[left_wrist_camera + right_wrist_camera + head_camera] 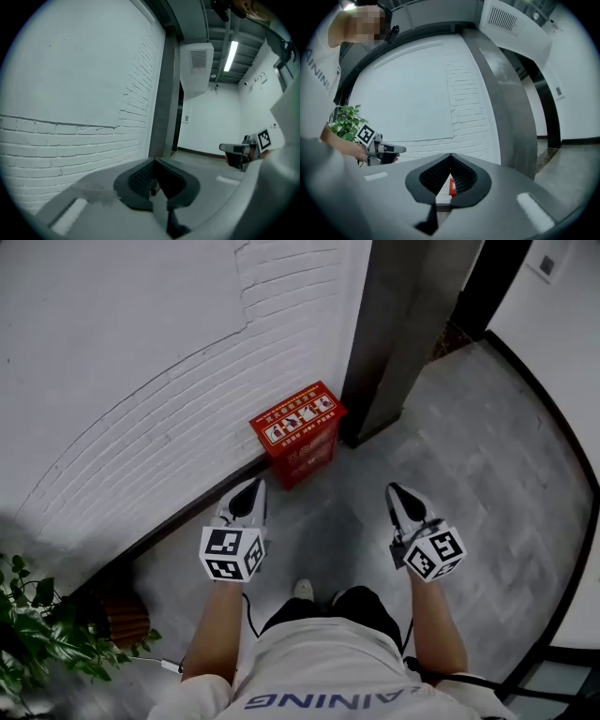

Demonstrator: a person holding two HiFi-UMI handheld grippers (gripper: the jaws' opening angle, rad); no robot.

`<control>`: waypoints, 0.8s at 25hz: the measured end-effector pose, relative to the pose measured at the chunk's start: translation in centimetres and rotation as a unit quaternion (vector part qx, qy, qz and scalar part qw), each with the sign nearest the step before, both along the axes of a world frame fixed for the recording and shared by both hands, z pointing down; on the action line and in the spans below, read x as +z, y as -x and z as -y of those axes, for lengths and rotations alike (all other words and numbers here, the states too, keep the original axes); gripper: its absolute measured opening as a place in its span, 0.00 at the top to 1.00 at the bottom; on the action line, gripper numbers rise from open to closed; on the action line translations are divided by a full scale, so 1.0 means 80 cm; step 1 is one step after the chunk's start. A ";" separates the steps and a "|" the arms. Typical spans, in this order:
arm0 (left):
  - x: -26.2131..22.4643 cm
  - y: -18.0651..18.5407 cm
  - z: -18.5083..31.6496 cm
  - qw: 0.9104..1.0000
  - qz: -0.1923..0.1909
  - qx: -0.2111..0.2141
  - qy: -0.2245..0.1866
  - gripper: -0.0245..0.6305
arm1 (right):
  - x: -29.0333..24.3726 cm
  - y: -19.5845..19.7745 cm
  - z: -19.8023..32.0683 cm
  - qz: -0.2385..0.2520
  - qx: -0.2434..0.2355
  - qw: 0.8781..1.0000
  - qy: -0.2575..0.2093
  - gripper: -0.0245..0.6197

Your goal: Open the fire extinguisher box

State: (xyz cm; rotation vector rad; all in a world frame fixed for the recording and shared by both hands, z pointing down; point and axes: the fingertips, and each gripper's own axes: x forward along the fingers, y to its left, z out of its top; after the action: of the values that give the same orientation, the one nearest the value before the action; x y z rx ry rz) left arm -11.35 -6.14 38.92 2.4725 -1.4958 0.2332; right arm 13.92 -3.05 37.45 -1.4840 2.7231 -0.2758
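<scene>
box: we see the red fire extinguisher box (298, 432) on the floor (487, 456), back against the white brick wall (141, 352), just beside the grey pillar (403, 324); lid looks closed, label face up.
left gripper: left gripper (255, 487) has its jaws fully together, nothing in them, held low and pointing forward.
right gripper: right gripper (395, 491) has its tips meeting too, empty; in the right gripper view we catch a sliver of red box through the gap behind the tips.
direction: box lies ahead of both grippers and between them, well apart from either, no contact.
long axis: we read the box's long side as running along the wall, so the front edge of the lid faces us.
nearer hand: left looks nearer; right sits further off to the side.
step: we judge it's the approach, lid not yet touched.
next need: jaws would have to part, or a tip hook under the lid's front edge.
</scene>
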 end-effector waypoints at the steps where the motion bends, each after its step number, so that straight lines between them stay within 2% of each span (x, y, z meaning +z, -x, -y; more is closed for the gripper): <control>1: 0.000 0.002 0.016 1.000 0.000 -0.003 0.000 0.96 | 0.000 0.003 0.020 -0.001 -0.006 1.000 0.002 0.95; 7: 0.018 0.011 0.113 0.999 -0.005 -0.044 0.010 0.96 | 0.011 0.014 0.158 0.004 -0.050 0.999 0.011 0.96; 11: 0.025 0.016 0.180 0.996 -0.001 -0.091 0.008 0.96 | 0.022 0.029 0.263 0.009 -0.106 0.994 0.020 0.95; 16: 0.036 0.005 0.260 0.989 -0.012 -0.145 -0.002 0.96 | 0.042 0.030 0.389 0.002 -0.183 0.982 0.039 0.96; 20: 0.052 0.004 0.303 0.980 -0.006 -0.198 -0.004 0.96 | 0.076 0.029 0.458 -0.009 -0.254 0.965 0.066 0.95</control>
State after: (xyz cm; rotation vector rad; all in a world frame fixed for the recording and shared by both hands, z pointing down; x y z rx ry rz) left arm -11.68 -30.35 43.11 2.1131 -1.9405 0.1366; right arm 11.61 -39.68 43.55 -0.7751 3.1093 -0.4629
